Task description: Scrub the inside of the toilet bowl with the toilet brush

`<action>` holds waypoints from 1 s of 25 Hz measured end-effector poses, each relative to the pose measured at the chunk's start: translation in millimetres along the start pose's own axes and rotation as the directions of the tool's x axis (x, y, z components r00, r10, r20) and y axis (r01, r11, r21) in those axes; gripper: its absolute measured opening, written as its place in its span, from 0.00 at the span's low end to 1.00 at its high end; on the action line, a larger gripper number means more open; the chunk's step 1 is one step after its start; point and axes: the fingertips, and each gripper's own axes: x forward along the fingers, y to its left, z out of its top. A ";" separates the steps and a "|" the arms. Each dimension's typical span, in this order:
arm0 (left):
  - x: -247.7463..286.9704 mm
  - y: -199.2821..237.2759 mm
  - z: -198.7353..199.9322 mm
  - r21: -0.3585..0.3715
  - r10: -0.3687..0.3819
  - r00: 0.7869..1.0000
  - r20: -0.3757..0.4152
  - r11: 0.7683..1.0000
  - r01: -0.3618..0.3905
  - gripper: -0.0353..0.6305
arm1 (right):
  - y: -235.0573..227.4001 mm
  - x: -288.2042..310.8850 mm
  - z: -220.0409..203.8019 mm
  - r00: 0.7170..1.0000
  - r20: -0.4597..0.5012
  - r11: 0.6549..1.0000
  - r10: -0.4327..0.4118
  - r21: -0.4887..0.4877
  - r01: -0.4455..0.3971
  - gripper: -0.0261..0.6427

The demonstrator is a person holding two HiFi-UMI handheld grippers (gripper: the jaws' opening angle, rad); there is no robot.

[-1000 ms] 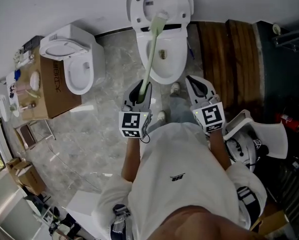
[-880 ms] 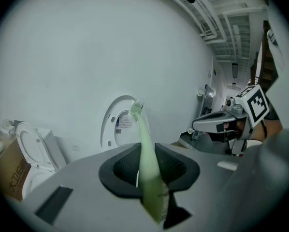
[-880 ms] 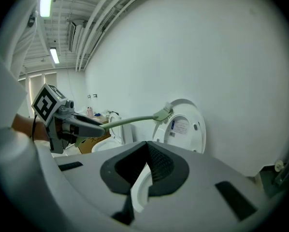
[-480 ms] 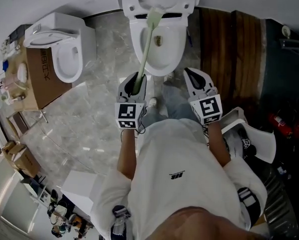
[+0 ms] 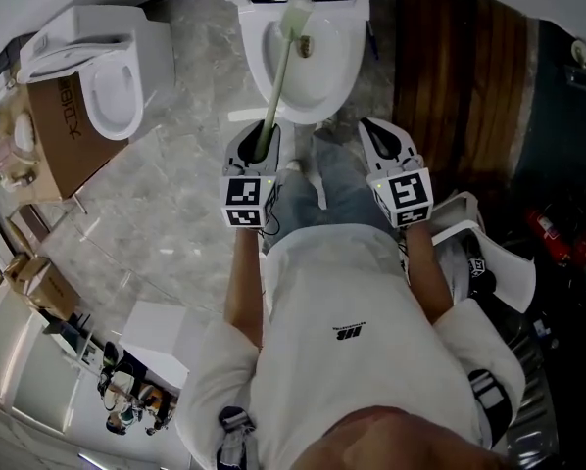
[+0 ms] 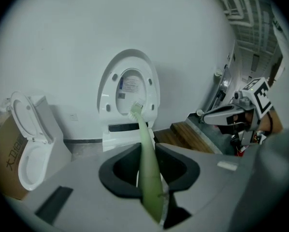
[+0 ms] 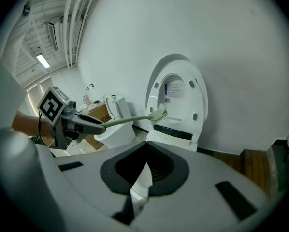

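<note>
A white toilet with its lid raised stands at the top of the head view, its bowl [image 5: 313, 67] open below me. My left gripper [image 5: 258, 153] is shut on the pale green toilet brush [image 5: 276, 76], whose bristle head [image 5: 295, 10] hovers over the back of the bowl near the hinge. In the left gripper view the brush handle [image 6: 147, 153] runs up between the jaws to the head [image 6: 136, 109], in front of the lid [image 6: 130, 83]. My right gripper [image 5: 383, 145] hangs beside it, shut and holding nothing. From the right gripper view the brush [image 7: 130, 120] crosses toward the lid [image 7: 180, 88].
A second white toilet [image 5: 107, 76] stands at the left beside a cardboard box [image 5: 53, 130]. Dark wooden boards [image 5: 450, 76] lie to the right of the toilet. A white fixture [image 5: 494, 262] and a red canister [image 5: 546, 231] sit at the right.
The toilet has slid toward the top of the head view as I came closer. The brush head has dropped from the raised lid to the back of the bowl.
</note>
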 end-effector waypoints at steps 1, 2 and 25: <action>6.0 0.3 -7.0 -0.003 -0.002 1.000 -0.016 1.000 0.002 0.20 | -1.9 3.8 -7.1 1.000 -0.010 1.000 0.002 0.009 -0.002 0.03; 11.6 0.5 -14.4 -0.004 -0.005 0.999 -0.033 1.000 0.005 0.20 | -3.4 7.4 -14.3 1.000 -0.020 1.000 0.004 0.017 -0.003 0.03; 103.6 34.5 -171.5 -0.055 -0.093 0.935 -0.343 0.995 0.078 0.20 | -0.5 84.8 -134.8 0.987 -0.160 0.990 -0.015 0.134 0.037 0.03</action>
